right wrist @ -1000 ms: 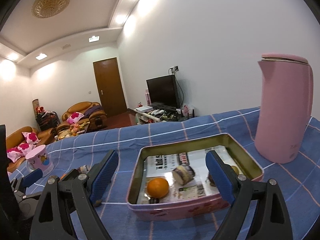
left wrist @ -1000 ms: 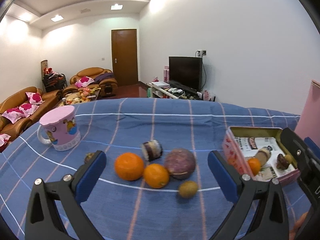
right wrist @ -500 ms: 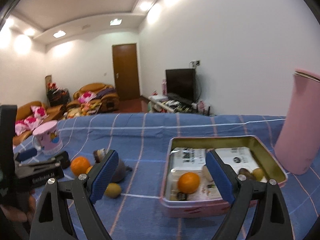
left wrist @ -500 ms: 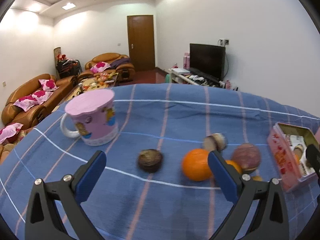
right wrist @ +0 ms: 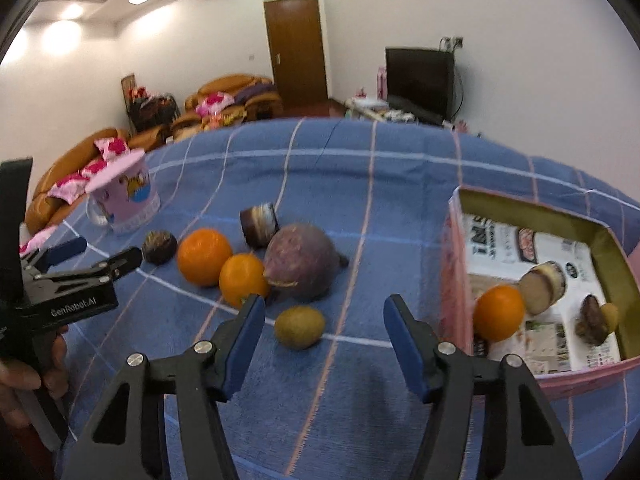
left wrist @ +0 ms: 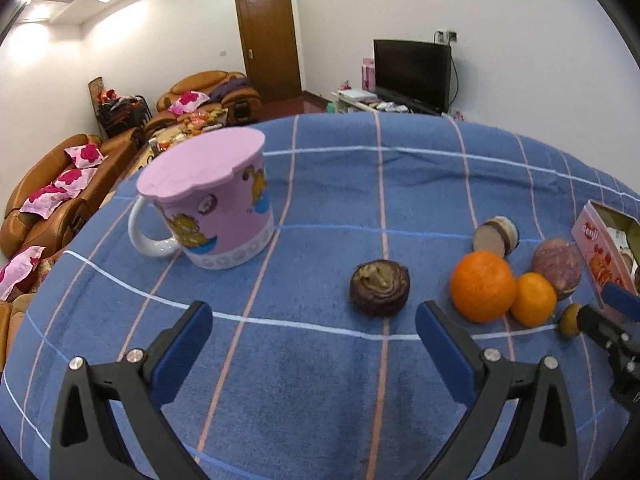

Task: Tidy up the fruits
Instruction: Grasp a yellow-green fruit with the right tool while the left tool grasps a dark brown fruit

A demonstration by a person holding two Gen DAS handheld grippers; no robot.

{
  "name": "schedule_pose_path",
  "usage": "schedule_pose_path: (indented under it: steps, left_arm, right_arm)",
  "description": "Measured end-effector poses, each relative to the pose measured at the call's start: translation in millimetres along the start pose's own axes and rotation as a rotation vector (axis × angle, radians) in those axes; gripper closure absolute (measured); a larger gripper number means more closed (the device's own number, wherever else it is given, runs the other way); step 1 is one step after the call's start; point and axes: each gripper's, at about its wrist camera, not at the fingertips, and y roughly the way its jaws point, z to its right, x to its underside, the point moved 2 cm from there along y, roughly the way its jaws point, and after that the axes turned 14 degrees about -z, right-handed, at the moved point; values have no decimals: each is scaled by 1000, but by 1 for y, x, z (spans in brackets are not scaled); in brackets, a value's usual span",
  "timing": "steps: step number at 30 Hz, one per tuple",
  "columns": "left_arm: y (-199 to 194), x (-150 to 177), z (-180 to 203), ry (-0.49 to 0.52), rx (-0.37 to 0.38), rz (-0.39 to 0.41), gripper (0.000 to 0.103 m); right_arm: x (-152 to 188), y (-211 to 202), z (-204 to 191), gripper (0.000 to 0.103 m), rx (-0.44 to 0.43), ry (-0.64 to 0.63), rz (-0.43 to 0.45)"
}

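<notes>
Two grippers are out over the blue cloth (left wrist: pixel 320 380), and both gape wide with nothing in them. The left gripper (left wrist: pixel 314 340) faces a dark round fruit (left wrist: pixel 379 293), likely its next pick. The right gripper (right wrist: pixel 324 320) lines up on a kiwi (right wrist: pixel 299 327), near the tin (right wrist: pixel 450 280) where fruit goes. Only the right view shows inside the tin: an orange (right wrist: pixel 499 312) and some pieces. Only the left view shows the mug (left wrist: pixel 212 204) clearly.

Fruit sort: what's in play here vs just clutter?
In play: large orange, small orange, kiwi, purple fruit, dark round fruit, cut piece, pink tin.
Clutter: pink mug, TV, sofas.
</notes>
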Motion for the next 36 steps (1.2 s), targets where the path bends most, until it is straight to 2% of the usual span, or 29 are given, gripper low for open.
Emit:
schedule_pose_path:
  steps: [3, 6, 9, 14, 16, 17, 20, 22, 23, 24, 26, 28, 33, 36]
  left_arm:
    - [2, -1, 5, 14, -5, -8, 0]
    - [1, -5, 10, 11, -5, 2, 0]
    - [4, -11, 13, 1, -8, 11, 0]
    - [17, -20, 26, 40, -33, -29, 5]
    - [25, -22, 31, 63, -29, -70, 15]
    - [30, -23, 33, 70, -16, -102, 17]
    - [32, -23, 25, 42, 88, -116, 27]
    - [32, -22, 20, 19, 153, -119, 49]
    - [30, -22, 18, 10, 162, -114, 54]
    - [29, -22, 16, 7, 164, -112, 64]
    - [26, -21, 16, 0, 161, -105, 64]
    - [18, -19, 15, -16, 139, -72, 64]
    - [-23, -4, 15, -67, 16, 131, 64]
    - [-43, 4, 24, -67, 12, 230, 64]
  right_arm:
    - [0, 8, -9, 47, 9, -45, -36]
    - [0, 15, -11, 48, 31, -48, -73]
    - [-2, 27, -7, 56, 3, -32, -133]
    - [0, 24, -8, 65, -15, -37, -129]
    - [0, 22, -8, 70, -32, -39, -127]
    - [1, 22, -7, 71, -39, -37, -125]
    - [1, 21, 0, 71, -84, -9, -120]
    - [2, 17, 6, 71, -146, 16, -105]
    - [2, 16, 7, 71, -170, 25, -95]
    - [3, 13, 10, 71, -199, 35, -77]
    - [3, 7, 11, 71, -219, 43, -46]
    - [4, -1, 10, 71, -238, 44, 5]
    - [3, -23, 7, 71, -238, 23, 132]
    - [0, -32, 3, 71, -207, 12, 196]
